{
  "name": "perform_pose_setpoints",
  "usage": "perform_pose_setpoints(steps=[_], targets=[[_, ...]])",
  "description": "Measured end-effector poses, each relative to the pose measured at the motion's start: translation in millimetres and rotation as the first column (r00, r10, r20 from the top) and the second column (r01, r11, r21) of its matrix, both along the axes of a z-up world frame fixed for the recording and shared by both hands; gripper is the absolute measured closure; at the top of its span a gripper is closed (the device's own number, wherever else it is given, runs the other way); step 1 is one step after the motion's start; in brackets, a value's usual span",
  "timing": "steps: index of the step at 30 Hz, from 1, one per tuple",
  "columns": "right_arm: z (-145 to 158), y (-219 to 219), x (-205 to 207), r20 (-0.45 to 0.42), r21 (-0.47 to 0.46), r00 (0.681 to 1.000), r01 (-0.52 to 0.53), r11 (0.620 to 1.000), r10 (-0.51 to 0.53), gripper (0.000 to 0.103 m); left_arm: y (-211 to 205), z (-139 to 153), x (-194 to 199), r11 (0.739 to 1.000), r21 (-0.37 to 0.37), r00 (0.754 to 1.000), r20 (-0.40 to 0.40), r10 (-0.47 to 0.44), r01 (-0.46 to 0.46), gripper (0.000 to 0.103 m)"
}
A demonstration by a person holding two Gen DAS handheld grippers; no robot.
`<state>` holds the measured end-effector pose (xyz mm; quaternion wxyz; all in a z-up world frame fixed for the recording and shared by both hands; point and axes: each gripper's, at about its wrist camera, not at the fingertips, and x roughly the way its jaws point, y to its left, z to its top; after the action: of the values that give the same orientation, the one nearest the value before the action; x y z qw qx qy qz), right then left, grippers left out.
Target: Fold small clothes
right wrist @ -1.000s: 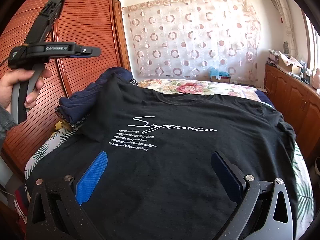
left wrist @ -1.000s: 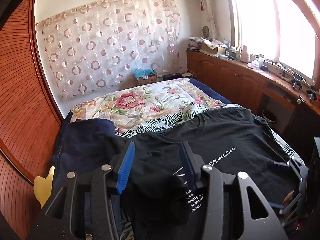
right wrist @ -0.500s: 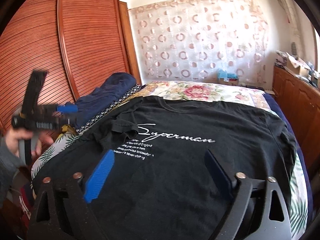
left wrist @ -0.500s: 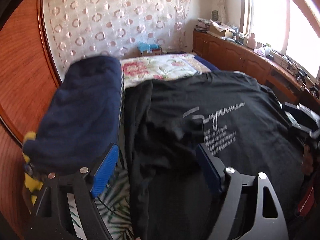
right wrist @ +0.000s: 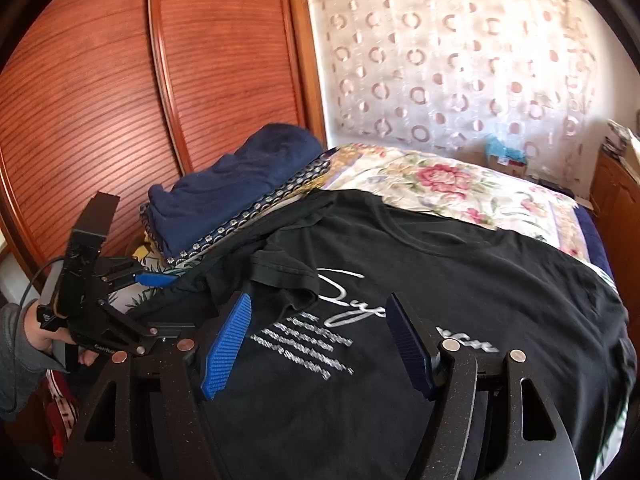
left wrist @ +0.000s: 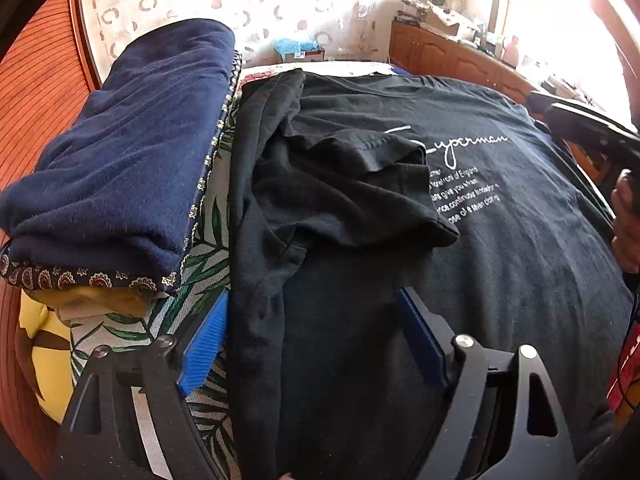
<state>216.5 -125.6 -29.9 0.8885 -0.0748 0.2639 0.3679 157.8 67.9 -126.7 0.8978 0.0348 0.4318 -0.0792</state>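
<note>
A black T-shirt (left wrist: pixel 500 248) with white "Superman" print lies face up on the bed. Its left sleeve (left wrist: pixel 360 200) is folded inward onto the chest and covers the start of the print. My left gripper (left wrist: pixel 312 344) hangs low over the shirt's left side edge, jaws opening wide; the cloth lies under them, not pinched. My right gripper (right wrist: pixel 318 340) hovers over the printed lines (right wrist: pixel 304 340), jaws closing, nothing pressed between the pads. In the right wrist view a hand (right wrist: pixel 40 332) holds the left gripper, one blue pad (right wrist: pixel 154 279) showing.
A folded navy blanket (left wrist: pixel 120 152) is stacked on the bed's left side, over a yellow item (left wrist: pixel 44 344). A palm-leaf sheet (left wrist: pixel 208 240) and a floral quilt (right wrist: pixel 440 184) cover the bed. Slatted wardrobe doors (right wrist: pixel 160 80) stand left, wooden cabinets (left wrist: pixel 440 56) right.
The left gripper let go of the sleeve, which now lies folded on the chest, then sank toward the shirt's left edge and opened. The right gripper moved across the shirt, jaws narrowing.
</note>
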Motion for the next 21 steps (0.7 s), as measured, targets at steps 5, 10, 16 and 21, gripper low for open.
perform_pose_setpoints(steps=[5,10,16,21], targets=[[-10,30,33,-0.047,-0.034,0.997,-0.065,0.997,0.063,0.045,2,-2,1,1.000,0.000,1.000,-0.004,0.016,-0.016,0.013],[-21,66,62,-0.072,-0.063,0.993,-0.098,0.993,0.094,0.055,7,-2,-2,1.000,-0.002,1.000,-0.008,0.027,-0.027,0.009],[-32,100,76,-0.104,-0.108,0.983,-0.165,0.980,0.154,0.060,18,6,-21,0.999,0.012,0.999,0.020,0.044,-0.044,0.009],[-44,121,87,-0.112,-0.173,0.979,-0.187,0.967,0.169,0.066,36,18,-36,0.996,-0.071,0.997,0.039,0.061,-0.059,0.009]])
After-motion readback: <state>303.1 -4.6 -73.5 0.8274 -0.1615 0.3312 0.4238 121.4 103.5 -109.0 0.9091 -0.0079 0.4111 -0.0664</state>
